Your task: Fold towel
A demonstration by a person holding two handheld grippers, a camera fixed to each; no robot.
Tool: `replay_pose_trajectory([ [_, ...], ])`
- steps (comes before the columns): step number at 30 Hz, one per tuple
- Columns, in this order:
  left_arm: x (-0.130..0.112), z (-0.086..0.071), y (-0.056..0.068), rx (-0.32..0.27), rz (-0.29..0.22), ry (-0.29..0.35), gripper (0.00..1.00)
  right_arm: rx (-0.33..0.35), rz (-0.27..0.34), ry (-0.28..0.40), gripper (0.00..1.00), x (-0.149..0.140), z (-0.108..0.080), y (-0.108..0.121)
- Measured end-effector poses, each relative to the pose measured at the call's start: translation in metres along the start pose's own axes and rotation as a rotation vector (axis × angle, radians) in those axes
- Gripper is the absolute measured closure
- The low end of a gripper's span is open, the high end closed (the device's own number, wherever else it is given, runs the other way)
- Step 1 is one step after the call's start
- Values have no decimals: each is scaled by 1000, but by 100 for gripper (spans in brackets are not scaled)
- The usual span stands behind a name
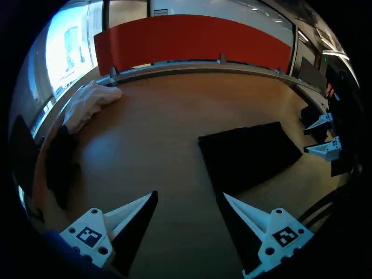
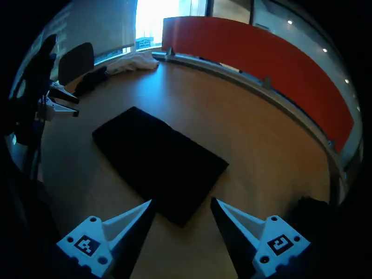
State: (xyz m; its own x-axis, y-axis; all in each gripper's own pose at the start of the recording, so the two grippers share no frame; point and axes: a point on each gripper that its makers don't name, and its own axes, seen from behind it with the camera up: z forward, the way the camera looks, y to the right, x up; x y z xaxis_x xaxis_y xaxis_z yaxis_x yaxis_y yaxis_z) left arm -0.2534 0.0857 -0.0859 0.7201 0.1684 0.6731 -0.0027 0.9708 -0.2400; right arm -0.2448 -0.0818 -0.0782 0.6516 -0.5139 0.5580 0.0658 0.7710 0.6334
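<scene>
A black towel lies flat on the wooden table as a folded rectangle. In the left gripper view my left gripper is open above the table, and the towel's near corner lies just ahead of its right fingertip. My right gripper is open too, with a corner of the towel below the gap between its fingers. Neither gripper holds anything. Each one sees the other across the towel: the right gripper at the far right, the left gripper at the far left.
A crumpled white cloth and a dark cloth lie at one end of the table. A red partition runs along the table's far edge. A dark chair stands beyond the cloths.
</scene>
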Motion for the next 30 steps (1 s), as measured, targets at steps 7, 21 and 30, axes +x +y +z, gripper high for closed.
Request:
replay_pose_trajectory([
  [7,-10,-9,-6,18,-32,-5,7,21,-15,-52,12,-26,10,-4],
  [21,-19,-15,-14,33,-53,-15,7,40,-38,-113,30,-46,17,-1],
  [30,-20,-15,-15,32,-57,-18,7,65,-23,-131,61,-47,20,-3],
])
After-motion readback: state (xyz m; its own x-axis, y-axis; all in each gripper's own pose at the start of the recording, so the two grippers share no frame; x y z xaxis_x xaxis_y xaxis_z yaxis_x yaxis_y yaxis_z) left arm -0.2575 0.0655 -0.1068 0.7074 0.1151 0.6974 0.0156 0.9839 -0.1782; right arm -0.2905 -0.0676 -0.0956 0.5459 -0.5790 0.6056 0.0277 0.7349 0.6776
